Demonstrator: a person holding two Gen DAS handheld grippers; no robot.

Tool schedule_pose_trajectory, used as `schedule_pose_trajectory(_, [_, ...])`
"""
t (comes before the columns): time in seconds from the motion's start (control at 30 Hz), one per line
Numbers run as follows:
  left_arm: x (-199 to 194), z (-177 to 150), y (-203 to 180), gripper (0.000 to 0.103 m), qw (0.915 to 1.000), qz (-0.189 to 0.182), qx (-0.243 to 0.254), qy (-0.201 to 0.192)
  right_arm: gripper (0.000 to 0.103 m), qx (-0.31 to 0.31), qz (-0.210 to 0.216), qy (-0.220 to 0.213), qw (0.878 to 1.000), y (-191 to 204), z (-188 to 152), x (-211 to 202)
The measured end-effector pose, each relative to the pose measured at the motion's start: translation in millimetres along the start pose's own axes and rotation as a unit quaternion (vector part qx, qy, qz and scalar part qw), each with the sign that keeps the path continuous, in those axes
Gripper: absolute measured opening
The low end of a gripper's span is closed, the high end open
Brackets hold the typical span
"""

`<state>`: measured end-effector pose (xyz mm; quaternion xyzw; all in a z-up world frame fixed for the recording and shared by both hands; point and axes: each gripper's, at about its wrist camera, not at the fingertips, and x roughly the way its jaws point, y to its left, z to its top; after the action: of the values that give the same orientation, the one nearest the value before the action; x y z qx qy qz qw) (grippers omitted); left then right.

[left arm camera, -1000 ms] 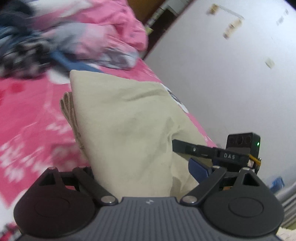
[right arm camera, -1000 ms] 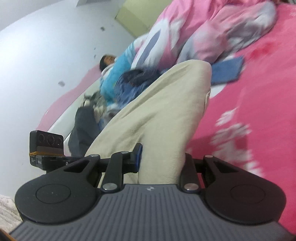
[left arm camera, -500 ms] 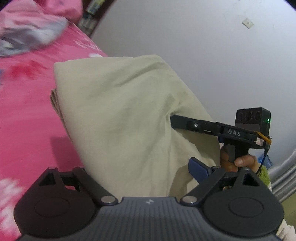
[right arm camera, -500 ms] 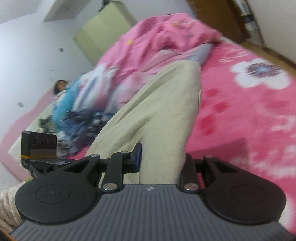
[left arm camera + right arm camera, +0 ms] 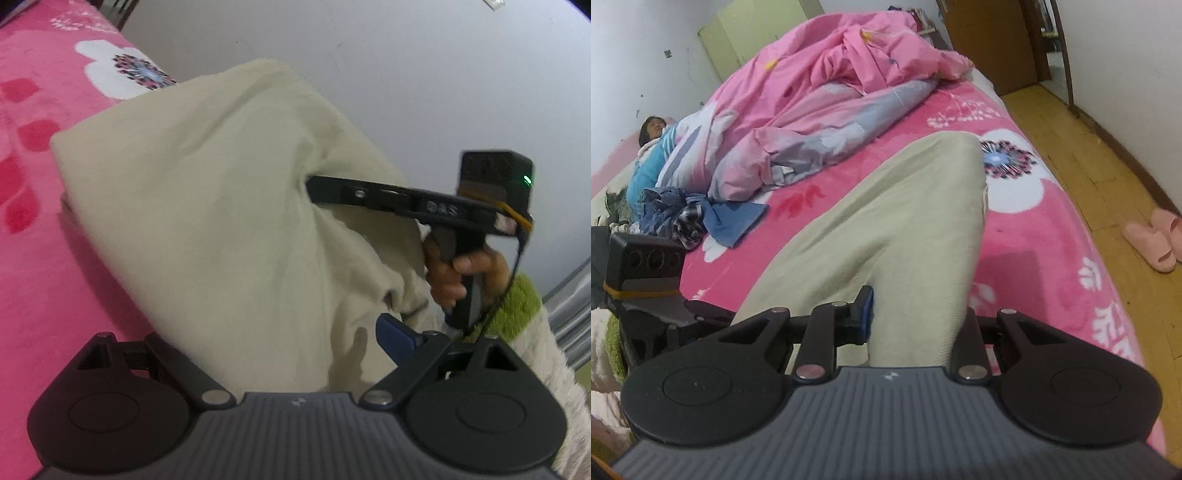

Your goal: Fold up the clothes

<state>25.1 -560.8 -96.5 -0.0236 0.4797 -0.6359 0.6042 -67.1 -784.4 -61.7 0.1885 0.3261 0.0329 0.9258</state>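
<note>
Pink and flower-printed, the bed point(image 5: 1034, 240) fills most of both views, with a crumpled pink quilt point(image 5: 849, 74) heaped toward its far end and a pile of clothes point(image 5: 676, 210) at its left side. You hold the beige garment point(image 5: 221, 203) between the two tools, raised off the blanket as a thick folded bundle. Its far rounded end hangs over the white flower print.

The right gripper point(image 5: 916, 321) is nearly closed, its blue pad and opposite finger pinching the near edge of the cloth. The left gripper point(image 5: 269, 343) stands wide, with bulky cloth filling the gap.

To place this well, I judge you should keep both ends level and lower the far fold onto bare blanket first. Then lay the near edge down square, so the layers do not slide apart. Stay clear of the pile of clothes, and let go only when the cloth rests flat.

You cannot tell whether the left pads actually press the bundle: one finger is buried under the fabric. The garment's underside and inner layers are hidden, so what kind of garment it is stays unclear. The right hand point(image 5: 454, 273) is blurred at the frame's edge.
</note>
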Motion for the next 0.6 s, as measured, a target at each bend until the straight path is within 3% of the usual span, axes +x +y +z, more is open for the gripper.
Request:
schedule_pose_trajectory(0.13, [22,-4,13,0.092,0.9999,0.007,0.000,0.009,0.038,0.050,-0.013,0.006,0.999,-45,-29,21])
schedule_pose_trajectory(0.17, [26,-7,15,0.092,0.9999,0.007,0.002,0.009,0.053,0.071,-0.019,0.003,0.997,-56,-38,28])
schedule_pose_trajectory(0.2, [25,-8,14,0.092,0.9999,0.007,0.010,0.006,0.057,0.092,-0.023,-0.001,0.996,-67,-47,33])
schedule_pose_trajectory(0.27, [21,-7,13,0.092,0.9996,0.010,0.024,0.009,0.059,0.120,-0.005,-0.039,0.992,-75,-56,26])
schedule_pose_trajectory(0.4, [-7,1,25,0.092,0.9987,0.026,0.043,-0.006,0.067,0.121,-0.067,-0.072,0.988,-67,-63,0])
schedule_pose_trajectory(0.5, [-40,12,38,0.092,0.9972,0.037,0.037,-0.054,0.068,0.136,-0.116,-0.128,0.975,-51,-73,-34])
schedule_pose_trajectory(0.6, [-71,24,38,0.093,0.9908,0.051,0.058,-0.111,0.066,0.147,-0.133,-0.205,0.959,-14,-95,-67])
